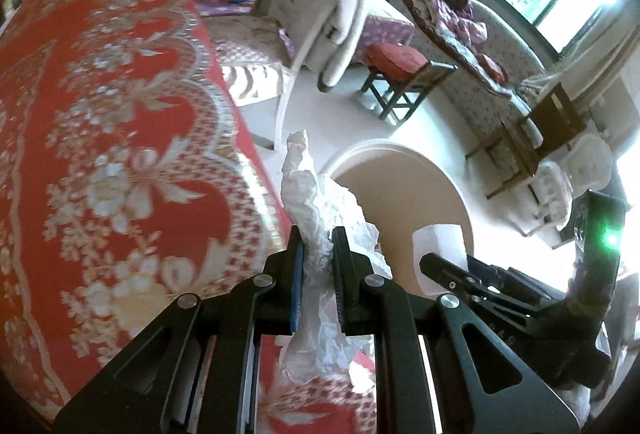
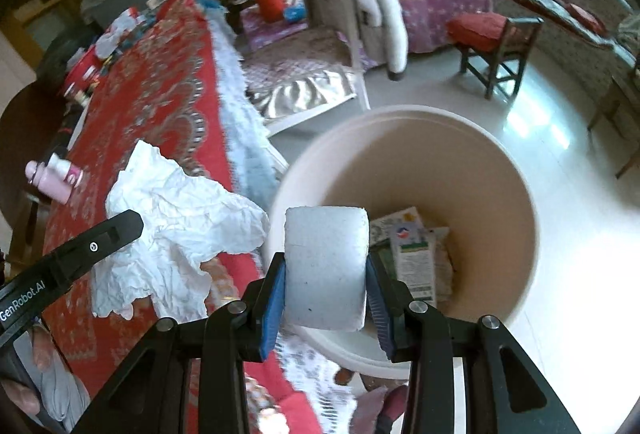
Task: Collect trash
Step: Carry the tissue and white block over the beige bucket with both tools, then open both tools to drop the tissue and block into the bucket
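You are carrying two pieces of trash to the bin (image 2: 404, 138) beside the red-clothed surface (image 1: 100, 154). Your left hand-held gripper (image 1: 318, 242) is pinching crumpled tissue (image 1: 316, 202) near the rim; your right hand-held gripper (image 2: 326, 274) is clamping a white foam block (image 2: 326, 266) over the bin's near rim, above discarded packets (image 2: 416, 254). Next, probably, opening each over the mouth; the two grippers are crowding each other.

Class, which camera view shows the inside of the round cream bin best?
The right wrist view: the round cream bin opens toward it, showing printed packets inside. The left wrist view catches only part of its rim and inner wall.
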A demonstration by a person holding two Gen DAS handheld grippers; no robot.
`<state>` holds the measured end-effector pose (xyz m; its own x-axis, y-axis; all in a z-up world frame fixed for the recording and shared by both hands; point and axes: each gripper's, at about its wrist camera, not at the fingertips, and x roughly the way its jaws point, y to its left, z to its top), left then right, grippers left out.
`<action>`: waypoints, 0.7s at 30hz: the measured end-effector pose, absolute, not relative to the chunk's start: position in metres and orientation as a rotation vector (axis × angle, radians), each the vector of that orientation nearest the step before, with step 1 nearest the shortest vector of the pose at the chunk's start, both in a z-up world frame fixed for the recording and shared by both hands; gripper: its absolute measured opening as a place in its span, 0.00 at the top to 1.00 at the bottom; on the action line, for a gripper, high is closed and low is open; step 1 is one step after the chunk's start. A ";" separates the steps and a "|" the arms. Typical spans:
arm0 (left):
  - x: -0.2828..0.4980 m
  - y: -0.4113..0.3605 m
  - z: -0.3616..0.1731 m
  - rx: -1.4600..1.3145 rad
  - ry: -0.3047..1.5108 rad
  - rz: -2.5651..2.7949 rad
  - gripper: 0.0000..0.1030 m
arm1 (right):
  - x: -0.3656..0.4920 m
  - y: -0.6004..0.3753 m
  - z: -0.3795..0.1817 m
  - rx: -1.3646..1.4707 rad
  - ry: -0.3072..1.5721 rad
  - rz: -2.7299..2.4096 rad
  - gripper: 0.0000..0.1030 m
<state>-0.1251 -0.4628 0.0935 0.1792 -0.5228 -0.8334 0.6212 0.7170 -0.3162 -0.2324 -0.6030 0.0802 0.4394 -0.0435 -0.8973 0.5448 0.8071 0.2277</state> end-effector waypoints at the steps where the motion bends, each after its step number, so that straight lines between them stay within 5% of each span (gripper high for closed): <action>1: -0.126 -0.468 0.093 0.110 1.129 -0.813 0.89 | -0.235 -0.607 0.079 0.543 1.063 -0.393 0.64; 21: -0.140 -0.518 0.068 0.137 1.158 -0.807 0.88 | -0.258 -0.644 0.066 0.582 1.089 -0.434 0.63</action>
